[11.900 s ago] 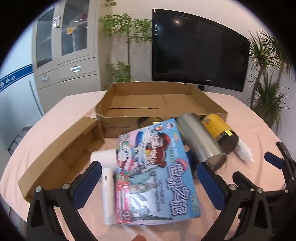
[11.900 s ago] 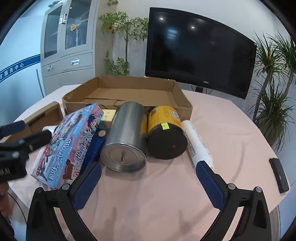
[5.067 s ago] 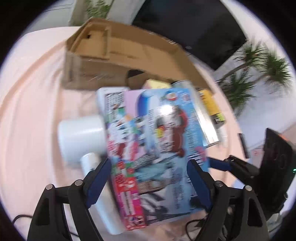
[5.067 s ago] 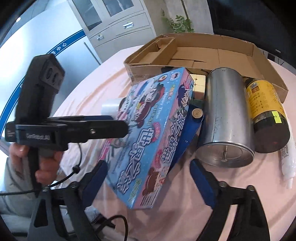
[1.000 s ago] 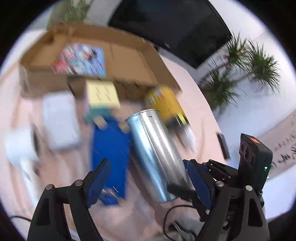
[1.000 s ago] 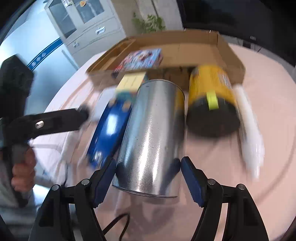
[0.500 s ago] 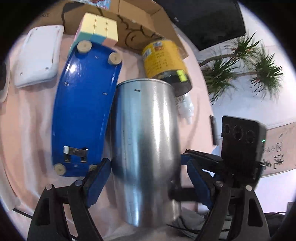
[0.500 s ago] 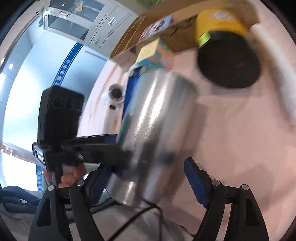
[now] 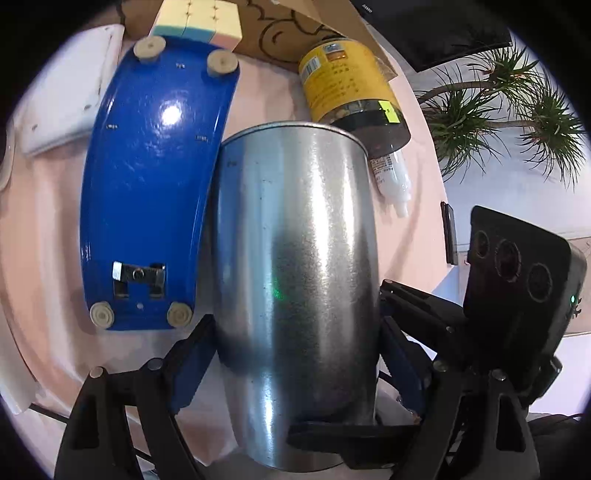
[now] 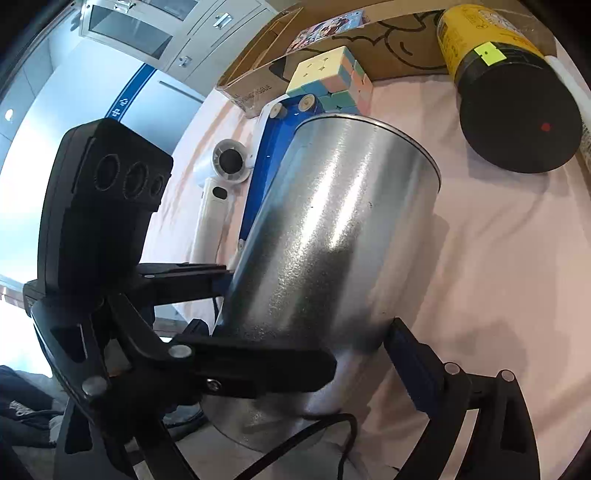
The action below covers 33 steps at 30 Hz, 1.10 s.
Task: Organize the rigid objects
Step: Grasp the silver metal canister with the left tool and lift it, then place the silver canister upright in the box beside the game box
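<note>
Half a second ago the metal can (image 9: 295, 258) was blurred mid-swing; now it sits sharp and tilted, raised off the pink surface (image 10: 498, 258) with both tools on its lower end, so the lift looks complete and the carry to the cardboard box (image 10: 399, 48) is the likely next step. The left hand-held gripper (image 9: 295, 354) is clenched on the can, its blue pads pressed to either side of the body. The right hand-held gripper (image 10: 295, 373) grasps the same can near the base; its right pad touches the wall, while its left finger is hidden behind the other tool, so full contact there is a judgement. The picture box, lying beside the can several seconds back, now rests inside the cardboard box (image 10: 325, 26), which suggests the sorting is partly done. Just left of the can lies the blue stapler (image 9: 147, 177), underside up, with the pastel puzzle cube (image 9: 199, 18) at its far end against the box wall. The yellow jar (image 9: 347, 81) and a white tube (image 9: 391, 177) lie to the right, near the box. The box's front wall is the edge to clear; above the jar and stapler there is open room, and the surface to the right is bare
</note>
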Each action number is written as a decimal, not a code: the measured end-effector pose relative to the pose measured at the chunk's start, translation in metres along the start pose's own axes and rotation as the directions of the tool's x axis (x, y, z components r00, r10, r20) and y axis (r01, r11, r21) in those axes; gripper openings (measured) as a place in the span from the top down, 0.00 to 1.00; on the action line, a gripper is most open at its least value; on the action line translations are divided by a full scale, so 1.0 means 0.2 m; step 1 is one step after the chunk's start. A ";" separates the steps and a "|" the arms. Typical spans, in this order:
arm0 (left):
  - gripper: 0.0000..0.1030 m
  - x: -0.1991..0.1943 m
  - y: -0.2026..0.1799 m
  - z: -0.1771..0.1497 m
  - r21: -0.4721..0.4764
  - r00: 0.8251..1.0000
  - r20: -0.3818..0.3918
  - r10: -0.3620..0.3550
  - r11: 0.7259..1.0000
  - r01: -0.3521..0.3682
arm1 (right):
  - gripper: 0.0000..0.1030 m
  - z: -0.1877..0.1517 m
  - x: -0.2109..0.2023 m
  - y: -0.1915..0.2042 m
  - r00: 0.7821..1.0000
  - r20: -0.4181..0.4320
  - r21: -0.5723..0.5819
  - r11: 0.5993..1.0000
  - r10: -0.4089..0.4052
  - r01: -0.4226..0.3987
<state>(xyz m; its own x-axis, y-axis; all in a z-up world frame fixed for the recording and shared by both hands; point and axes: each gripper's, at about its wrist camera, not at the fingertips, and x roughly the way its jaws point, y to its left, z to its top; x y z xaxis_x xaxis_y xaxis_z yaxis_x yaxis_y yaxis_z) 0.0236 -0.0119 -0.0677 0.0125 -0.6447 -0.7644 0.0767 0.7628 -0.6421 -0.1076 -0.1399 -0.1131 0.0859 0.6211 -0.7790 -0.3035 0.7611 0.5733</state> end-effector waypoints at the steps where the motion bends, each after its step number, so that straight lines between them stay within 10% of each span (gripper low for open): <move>1: 0.17 0.00 0.00 0.00 0.000 1.000 0.000 0.000 1.000 0.000 | 0.09 0.00 0.00 0.01 1.000 0.007 0.004 1.000 -0.008 0.008; 14: 0.17 -0.33 -0.21 0.06 0.092 0.975 0.222 -0.023 0.996 0.002 | 0.13 0.10 -0.27 0.22 0.972 0.212 -0.111 0.986 -0.097 0.123; 24: 0.17 -0.67 -0.30 0.61 0.184 0.923 0.384 -0.008 0.980 -0.068 | 0.14 0.73 -0.50 0.32 0.935 0.345 -0.280 0.942 -0.082 0.186; 33: 0.17 -0.51 -0.05 1.13 0.096 0.956 0.292 -0.022 0.995 -0.006 | 0.14 1.39 -0.39 0.01 0.968 0.229 -0.258 0.952 -0.106 0.166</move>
<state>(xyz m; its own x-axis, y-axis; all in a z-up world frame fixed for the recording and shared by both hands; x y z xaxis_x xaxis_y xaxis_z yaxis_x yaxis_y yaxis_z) 0.2473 0.0351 0.0295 0.3008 -0.6481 -0.6996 0.1723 0.7584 -0.6286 0.1495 -0.1344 0.0189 0.3327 0.5628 -0.7566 -0.5193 0.7791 0.3512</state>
